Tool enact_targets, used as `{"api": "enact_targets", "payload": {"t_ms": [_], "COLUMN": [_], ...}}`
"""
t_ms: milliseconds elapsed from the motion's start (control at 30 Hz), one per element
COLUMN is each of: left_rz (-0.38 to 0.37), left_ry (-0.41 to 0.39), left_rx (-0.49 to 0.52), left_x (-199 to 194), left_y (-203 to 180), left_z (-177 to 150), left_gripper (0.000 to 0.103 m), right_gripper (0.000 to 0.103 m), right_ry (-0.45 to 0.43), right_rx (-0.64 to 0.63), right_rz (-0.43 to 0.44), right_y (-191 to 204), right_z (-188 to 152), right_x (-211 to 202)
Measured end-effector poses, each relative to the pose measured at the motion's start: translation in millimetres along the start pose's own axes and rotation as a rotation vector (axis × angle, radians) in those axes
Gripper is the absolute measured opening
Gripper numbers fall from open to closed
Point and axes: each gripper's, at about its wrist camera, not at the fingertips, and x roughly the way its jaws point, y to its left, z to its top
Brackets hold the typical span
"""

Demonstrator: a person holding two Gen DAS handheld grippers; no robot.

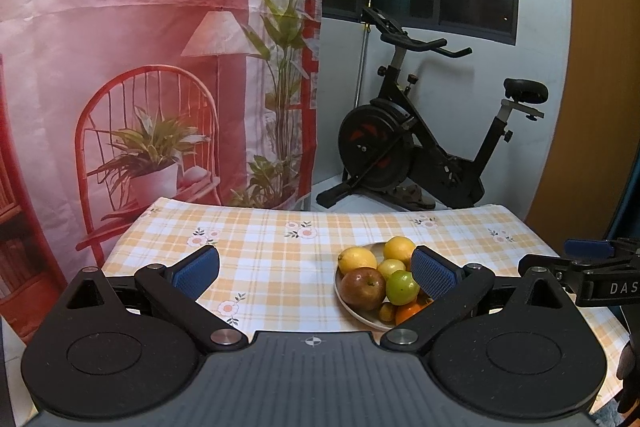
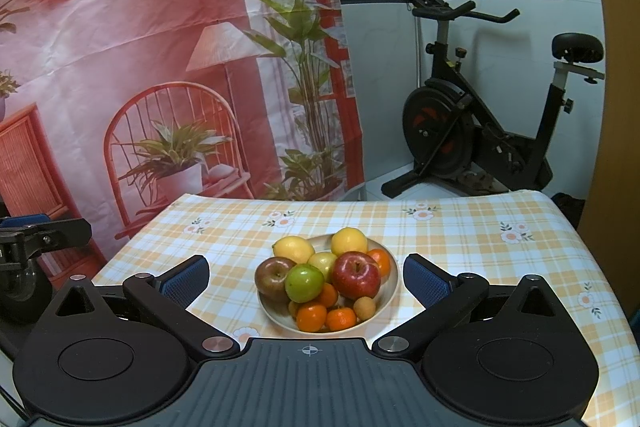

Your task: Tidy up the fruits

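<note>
A cream bowl (image 2: 390,293) heaped with fruit stands on the checked table. It holds a red apple (image 2: 356,274), a dull red apple (image 2: 273,277), a green apple (image 2: 304,283), lemons (image 2: 294,247) and small oranges (image 2: 312,317). My right gripper (image 2: 306,281) is open and empty, its pads either side of the bowl, short of it. In the left wrist view the bowl (image 1: 354,307) lies right of centre, partly hidden by the right finger. My left gripper (image 1: 316,273) is open and empty over bare cloth.
The table carries an orange-checked cloth (image 2: 460,239) with flower prints. A printed backdrop (image 2: 140,67) hangs behind its far edge. An exercise bike (image 2: 480,131) stands on the floor beyond, at the right. The other gripper shows at each view's edge (image 1: 592,267).
</note>
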Motion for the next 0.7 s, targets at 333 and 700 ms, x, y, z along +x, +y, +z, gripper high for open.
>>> {"api": "enact_targets", "payload": {"t_ms": [333, 700], "left_rz": [0.003, 0.010], "left_ry": [0.003, 0.006], "left_rx": [-0.003, -0.019], "left_x": [0.3, 2.1], "left_y": [-0.4, 1.4], "left_z": [0.0, -0.1], "left_gripper": [0.103, 0.103], "right_gripper": [0.103, 0.103], "right_ry": [-0.001, 0.000], "right_rx": [0.000, 0.000], "right_rz": [-0.001, -0.001], "right_y": [0.0, 0.0], "right_z": [0.3, 0.3], "right_x": [-0.7, 0.4]}}
